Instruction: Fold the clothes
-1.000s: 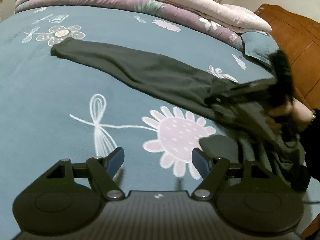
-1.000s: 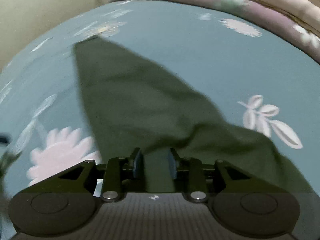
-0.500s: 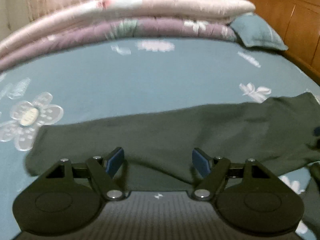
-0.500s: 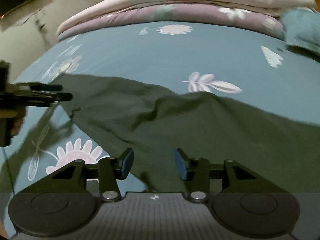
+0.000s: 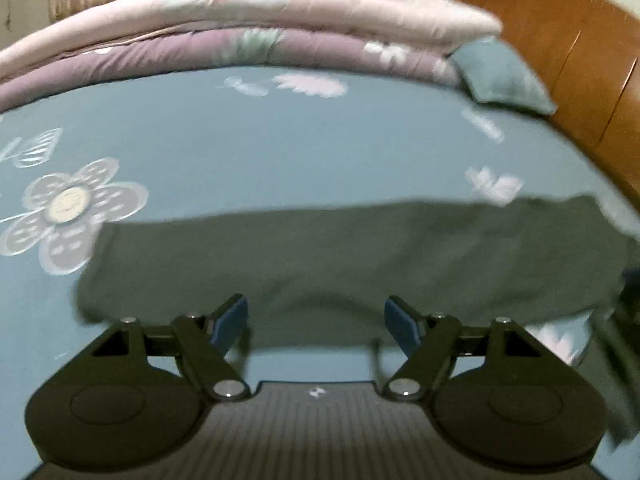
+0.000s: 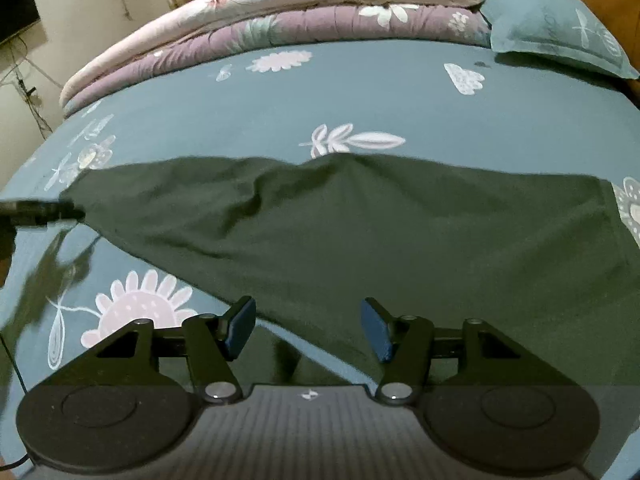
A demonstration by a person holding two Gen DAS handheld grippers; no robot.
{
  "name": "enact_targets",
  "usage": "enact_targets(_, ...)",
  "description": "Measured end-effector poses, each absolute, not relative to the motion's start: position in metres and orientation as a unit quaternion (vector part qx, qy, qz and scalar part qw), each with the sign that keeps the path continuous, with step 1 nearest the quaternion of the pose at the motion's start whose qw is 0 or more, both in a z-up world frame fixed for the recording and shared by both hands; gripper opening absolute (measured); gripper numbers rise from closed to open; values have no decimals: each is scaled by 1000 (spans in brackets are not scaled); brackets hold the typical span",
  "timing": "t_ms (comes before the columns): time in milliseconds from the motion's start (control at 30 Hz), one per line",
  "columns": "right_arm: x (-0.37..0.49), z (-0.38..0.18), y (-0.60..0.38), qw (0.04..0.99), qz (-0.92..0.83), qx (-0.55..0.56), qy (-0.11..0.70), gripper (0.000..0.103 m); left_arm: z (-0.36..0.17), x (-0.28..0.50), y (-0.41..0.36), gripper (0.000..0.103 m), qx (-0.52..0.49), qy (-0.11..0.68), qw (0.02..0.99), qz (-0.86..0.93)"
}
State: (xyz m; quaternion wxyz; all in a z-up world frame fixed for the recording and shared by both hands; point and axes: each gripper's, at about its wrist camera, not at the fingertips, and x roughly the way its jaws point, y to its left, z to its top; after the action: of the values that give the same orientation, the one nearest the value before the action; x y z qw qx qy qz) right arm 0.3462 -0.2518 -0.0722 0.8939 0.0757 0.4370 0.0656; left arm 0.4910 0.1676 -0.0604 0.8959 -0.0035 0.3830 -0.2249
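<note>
The left claw (image 5: pixel 316 326) stands wide, nothing between its blue pads (image 5: pixel 230 320); it sits low at the near edge of the garment (image 5: pixel 360 256), at that end of the cloth. In the right wrist view the left claw's tip shows at the garment's far left corner, though whether it touches is unclear. The right claw (image 6: pixel 308 330) is wide too and holds nothing, poised over the garment's near edge. The garment, dark green, lies spread lengthwise across the bed (image 6: pixel 360 88), with a raised fold near its middle. The sheet is teal with white and pink flowers. Beyond it lie stacked quilts (image 6: pixel 320 4), a pillow (image 6: pixel 552 28) and a wooden headboard (image 5: pixel 560 52).
</note>
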Motion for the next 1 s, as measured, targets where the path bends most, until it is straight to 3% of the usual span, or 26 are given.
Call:
enact_targets(200, 345, -72, -246, 894, 65, 82, 436, 65, -91, 499, 145, 75, 3, 426, 874, -235)
enact_targets(400, 335, -71, -253, 894, 55, 92, 436, 70, -78, 484, 165, 75, 23, 469, 853, -226)
enact_targets(667, 348, -75, -260, 898, 36, 97, 428, 70, -68, 529, 170, 75, 13, 402, 902, -156)
enact_targets(900, 384, -75, -252, 912, 31, 70, 404, 72, -86, 512, 207, 77, 18, 438, 892, -109)
enact_targets(1000, 404, -91, -246, 906, 29, 63, 418, 79, -81, 499, 214, 77, 23, 462, 881, -101)
